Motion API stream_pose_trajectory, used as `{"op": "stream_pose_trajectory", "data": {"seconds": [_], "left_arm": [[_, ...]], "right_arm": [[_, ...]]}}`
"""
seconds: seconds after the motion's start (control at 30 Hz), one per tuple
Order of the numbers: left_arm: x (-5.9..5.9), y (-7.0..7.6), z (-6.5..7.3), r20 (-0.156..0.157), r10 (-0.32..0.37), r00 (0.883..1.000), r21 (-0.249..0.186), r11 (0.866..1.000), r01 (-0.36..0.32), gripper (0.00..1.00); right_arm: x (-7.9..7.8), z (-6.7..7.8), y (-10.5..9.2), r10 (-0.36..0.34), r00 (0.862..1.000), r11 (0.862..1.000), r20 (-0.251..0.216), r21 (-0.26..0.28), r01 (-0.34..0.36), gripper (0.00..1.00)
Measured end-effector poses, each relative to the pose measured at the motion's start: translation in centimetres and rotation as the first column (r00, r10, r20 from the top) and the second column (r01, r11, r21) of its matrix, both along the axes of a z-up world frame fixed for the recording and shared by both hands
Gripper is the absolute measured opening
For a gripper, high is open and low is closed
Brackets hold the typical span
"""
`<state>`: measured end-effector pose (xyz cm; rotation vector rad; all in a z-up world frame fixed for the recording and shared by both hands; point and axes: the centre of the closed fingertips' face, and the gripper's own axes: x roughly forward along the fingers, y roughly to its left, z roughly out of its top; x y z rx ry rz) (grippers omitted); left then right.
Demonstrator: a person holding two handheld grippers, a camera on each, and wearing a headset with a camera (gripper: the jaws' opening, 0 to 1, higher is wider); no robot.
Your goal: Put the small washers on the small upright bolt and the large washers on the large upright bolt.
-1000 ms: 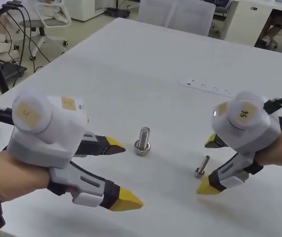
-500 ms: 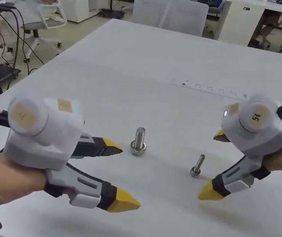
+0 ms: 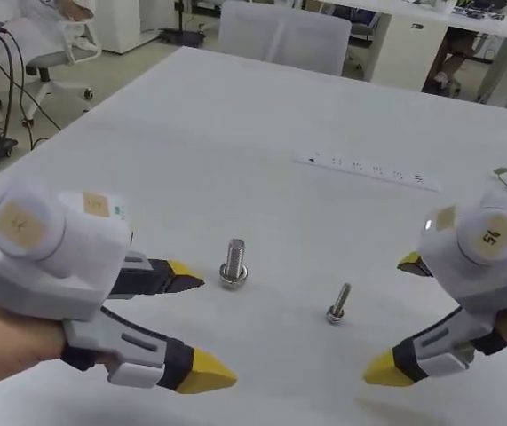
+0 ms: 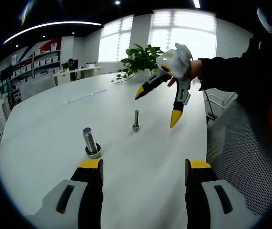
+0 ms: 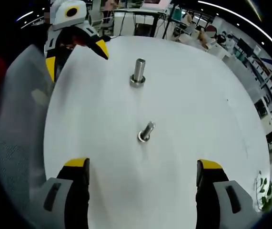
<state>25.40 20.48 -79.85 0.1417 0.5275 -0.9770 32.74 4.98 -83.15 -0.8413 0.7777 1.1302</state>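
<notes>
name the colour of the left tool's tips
Yellow tips on the left tool, clearest in the head view.

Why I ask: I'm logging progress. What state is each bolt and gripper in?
large bolt: upright, standing free of both grippers
small bolt: upright, standing free
left gripper: jaws open, holding nothing
right gripper: jaws open, holding nothing

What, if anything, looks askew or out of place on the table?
Nothing stands out. The large bolt and small bolt stand on the table, apart. The small one seems to lean in the head view but stands straight in the left gripper view.
</notes>
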Motion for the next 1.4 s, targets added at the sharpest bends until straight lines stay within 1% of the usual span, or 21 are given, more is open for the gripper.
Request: {"op": "stream_pose_trajectory", "data": {"seconds": [0.2, 0.43, 0.6, 0.87, 0.97, 1.1, 1.23, 1.4], "left_arm": [[0.0, 0.0, 0.2, 0.005, 0.000, 1.000, -0.001, 1.000, 0.000, 0.69], [-0.1, 0.2, 0.5, 0.011, -0.001, 1.000, 0.000, 1.000, 0.001, 0.69], [-0.1, 0.4, 0.7, 0.018, 0.003, 1.000, 0.000, 1.000, -0.003, 0.69], [-0.5, 0.8, 1.0, 0.024, 0.002, 1.000, 0.005, 1.000, -0.003, 0.69], [-1.1, 1.1, 1.0, 0.022, 0.005, 1.000, 0.008, 1.000, -0.005, 0.69], [-1.9, 1.4, 0.7, 0.013, 0.005, 1.000, 0.019, 1.000, -0.005, 0.70], [-2.6, 1.5, 0.6, 0.007, 0.005, 1.000, 0.021, 1.000, -0.005, 0.70], [-2.9, 1.5, 0.6, 0.003, 0.008, 1.000, 0.016, 1.000, -0.008, 0.71]], "right_arm": [[-1.3, -0.2, -0.8, -0.025, 1.000, 1.000, -0.007, 0.014, 0.025, 0.94], [-3.3, -0.5, -0.8, -0.036, 0.999, 0.999, -0.014, 0.028, 0.036, 0.94], [-5.1, -0.8, -0.3, -0.027, 0.999, 0.999, -0.026, 0.037, 0.028, 0.94], [-7.1, -0.8, 0.6, -0.015, 0.999, 0.998, -0.036, 0.059, 0.017, 0.93], [-7.7, -0.7, 1.2, -0.009, 0.999, 0.997, -0.039, 0.075, 0.012, 0.93], [-8.3, -0.4, 2.1, 0.004, 0.999, 0.996, -0.039, 0.094, 0.000, 0.93], [-8.8, 0.1, 2.7, 0.004, 0.999, 0.991, -0.044, 0.131, 0.002, 0.93], [-8.9, 0.4, 2.8, -0.008, 0.999, 0.986, -0.038, 0.166, 0.014, 0.93]]}}
